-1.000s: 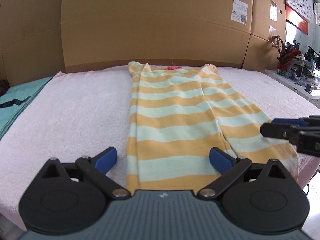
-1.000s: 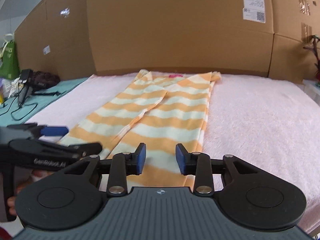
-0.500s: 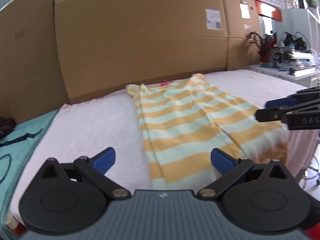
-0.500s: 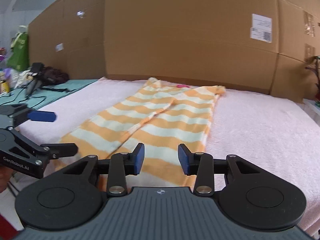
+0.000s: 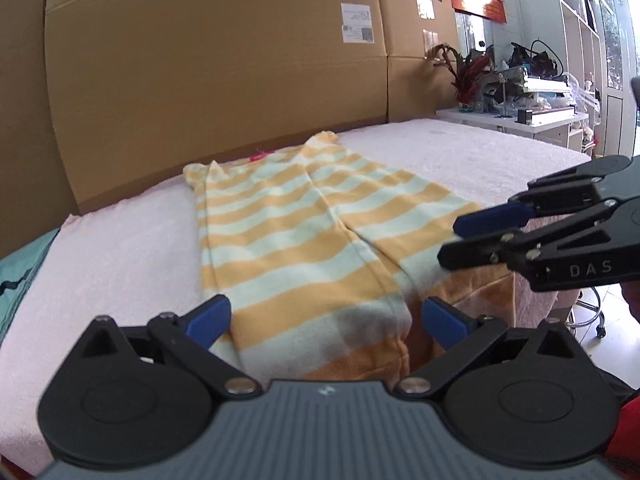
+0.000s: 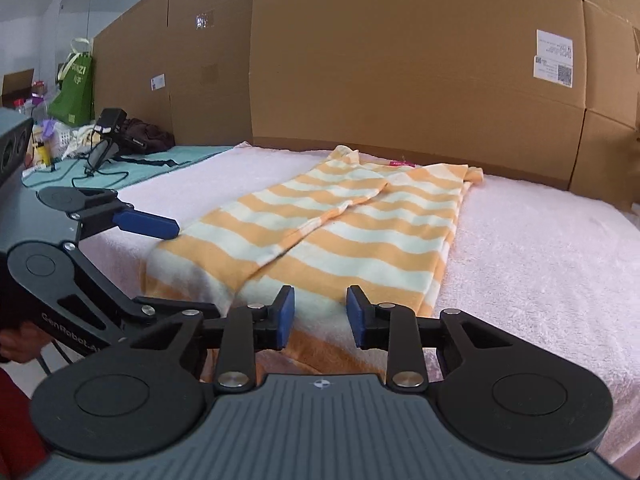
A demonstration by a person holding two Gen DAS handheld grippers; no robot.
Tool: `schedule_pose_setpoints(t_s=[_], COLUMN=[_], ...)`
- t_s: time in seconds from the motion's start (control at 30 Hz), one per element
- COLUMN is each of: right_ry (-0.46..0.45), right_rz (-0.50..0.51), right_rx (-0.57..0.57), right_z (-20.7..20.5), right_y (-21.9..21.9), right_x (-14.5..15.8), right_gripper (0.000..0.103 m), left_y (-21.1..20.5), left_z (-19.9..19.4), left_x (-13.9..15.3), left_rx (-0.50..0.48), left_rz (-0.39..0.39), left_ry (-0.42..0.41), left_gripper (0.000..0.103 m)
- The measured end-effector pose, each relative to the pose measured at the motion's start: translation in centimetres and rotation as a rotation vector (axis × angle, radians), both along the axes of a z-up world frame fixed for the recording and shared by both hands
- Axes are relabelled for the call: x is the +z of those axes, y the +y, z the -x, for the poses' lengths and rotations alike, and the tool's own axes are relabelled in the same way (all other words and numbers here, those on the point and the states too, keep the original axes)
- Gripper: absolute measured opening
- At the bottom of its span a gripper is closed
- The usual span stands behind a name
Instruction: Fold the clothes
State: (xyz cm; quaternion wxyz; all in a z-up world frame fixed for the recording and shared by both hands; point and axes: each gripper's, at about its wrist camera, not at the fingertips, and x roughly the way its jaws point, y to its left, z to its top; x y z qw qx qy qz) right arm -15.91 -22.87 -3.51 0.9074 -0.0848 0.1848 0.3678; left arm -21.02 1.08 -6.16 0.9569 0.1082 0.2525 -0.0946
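Observation:
Yellow-and-white striped pants (image 5: 288,236) lie flat on the pink towel-covered table (image 5: 112,248), waistband at the far side and leg hems hanging over the near edge. They also show in the right wrist view (image 6: 352,224). My left gripper (image 5: 324,316) is open wide and empty, just in front of the left leg's hem. My right gripper (image 6: 320,314) is open a little and empty, in front of the right leg's hem. Each gripper appears in the other's view: the right one (image 5: 460,240) and the left one (image 6: 168,232).
Tall cardboard walls (image 5: 220,60) stand behind the table. A teal cloth (image 6: 168,160) with a black device and cables (image 6: 104,136) lies to the left. A white shelf with a plant (image 5: 464,76) and clutter stands at the right.
Both grippers have pulled back and dropped lower toward the table's near edge, level with the pants' hems. The left view has swung to the right. Both stay open and empty.

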Motion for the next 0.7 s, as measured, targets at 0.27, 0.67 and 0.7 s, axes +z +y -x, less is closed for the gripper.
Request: schedule_pose_setpoints(t_s=[0.27,0.67,0.7], right_ry=[0.064,0.109,0.109], right_rz=[-0.057,-0.137,-0.148], right_rx=[0.033,-0.027,-0.018], right_z=[0.9,1.0,1.0], right_y=[-1.4,-1.7,-1.8], right_x=[-0.2,-0.4,-0.9], right_gripper=[0.041,0.039,0.038], left_y=[-0.6,-0.3,-0.3], left_z=[2.0,1.1,0.8], left_x=[-0.1,0.1,-0.1], left_rx=[-0.048,-0.085,-0.077], left_rz=[-0.043,0.013,0.018], left_ry=[-0.019,-0.014,-0.016], left_gripper=[0.102,0.102,0.102])
